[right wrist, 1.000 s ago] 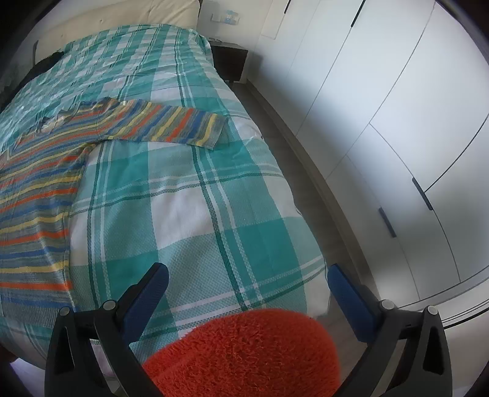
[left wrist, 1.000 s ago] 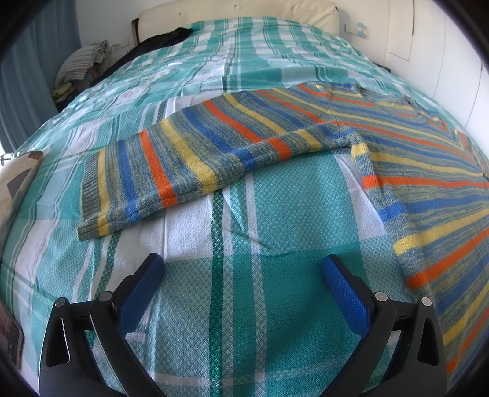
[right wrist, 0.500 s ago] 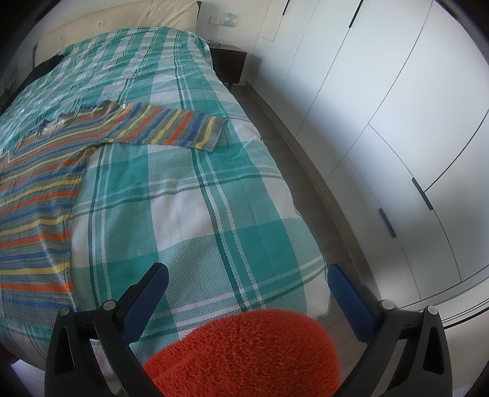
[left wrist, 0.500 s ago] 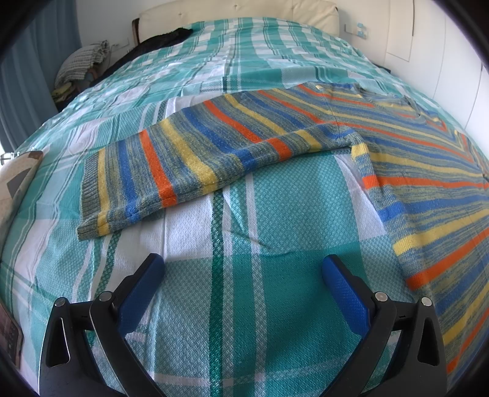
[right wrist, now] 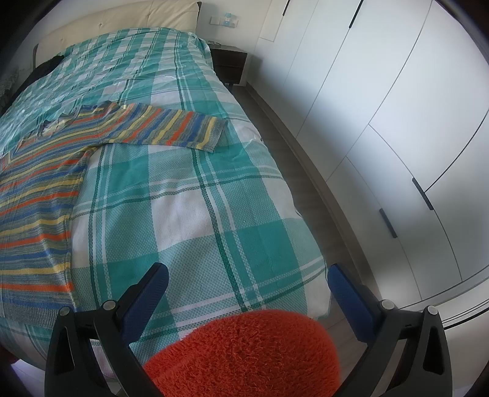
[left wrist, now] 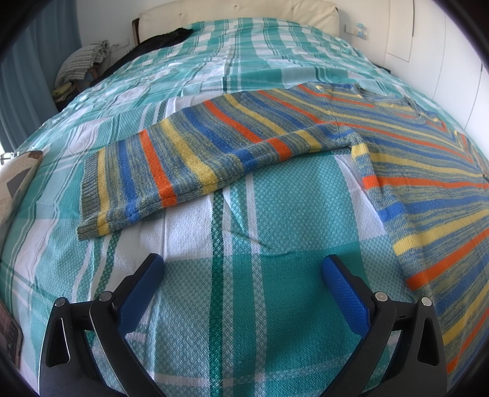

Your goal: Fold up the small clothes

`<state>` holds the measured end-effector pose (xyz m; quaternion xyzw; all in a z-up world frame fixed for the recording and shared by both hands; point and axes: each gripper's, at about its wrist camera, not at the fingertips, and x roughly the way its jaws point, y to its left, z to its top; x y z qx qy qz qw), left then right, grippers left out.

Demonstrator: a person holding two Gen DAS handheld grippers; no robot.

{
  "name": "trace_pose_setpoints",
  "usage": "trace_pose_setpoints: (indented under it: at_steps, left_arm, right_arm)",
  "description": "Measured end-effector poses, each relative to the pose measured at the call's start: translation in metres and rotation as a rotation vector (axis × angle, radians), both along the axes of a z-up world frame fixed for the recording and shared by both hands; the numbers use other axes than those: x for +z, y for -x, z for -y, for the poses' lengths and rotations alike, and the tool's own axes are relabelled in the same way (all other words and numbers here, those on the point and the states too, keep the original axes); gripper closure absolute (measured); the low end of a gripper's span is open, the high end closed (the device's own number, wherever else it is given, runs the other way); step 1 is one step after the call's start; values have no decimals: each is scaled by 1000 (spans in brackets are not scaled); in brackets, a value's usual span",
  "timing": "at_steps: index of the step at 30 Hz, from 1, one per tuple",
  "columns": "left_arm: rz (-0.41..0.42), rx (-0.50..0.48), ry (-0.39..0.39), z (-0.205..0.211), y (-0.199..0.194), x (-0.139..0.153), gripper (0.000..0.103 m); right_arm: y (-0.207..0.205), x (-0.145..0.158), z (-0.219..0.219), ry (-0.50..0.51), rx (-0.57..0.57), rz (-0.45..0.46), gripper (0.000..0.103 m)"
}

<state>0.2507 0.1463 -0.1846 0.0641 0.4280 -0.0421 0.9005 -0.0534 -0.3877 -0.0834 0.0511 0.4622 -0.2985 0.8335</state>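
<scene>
I see the striped sweater point(left wrist: 305, 134) flat on the checked bedspread point(left wrist: 244, 274), sleeves out. Left gripper point(left wrist: 241, 268) and right gripper point(right wrist: 247, 274) both spread wide, holding nothing. Fuzzy orange thing point(right wrist: 244, 354) blocks the right view's bottom; wardrobe point(right wrist: 382, 122) alongside.

**Bedroom around the bed**

A teal, white and green checked bedspread point(left wrist: 238, 250) covers the bed, with a cream padded headboard point(left wrist: 238, 12) at its far end. Dark clothing point(left wrist: 159, 41) lies near the headboard. White wardrobe doors point(right wrist: 382, 107) line one side beyond a dark nightstand point(right wrist: 232, 64). A fuzzy orange object point(right wrist: 244, 354) fills the right view's bottom.
</scene>
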Motion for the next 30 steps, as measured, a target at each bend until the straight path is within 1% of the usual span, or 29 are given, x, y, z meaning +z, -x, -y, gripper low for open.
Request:
trace_pose_setpoints:
  at_steps: [30]
  left_arm:
    - [0,1,0,0,0,0,0]
  right_arm:
    - [-2,-1,-1,0,4,-7,1]
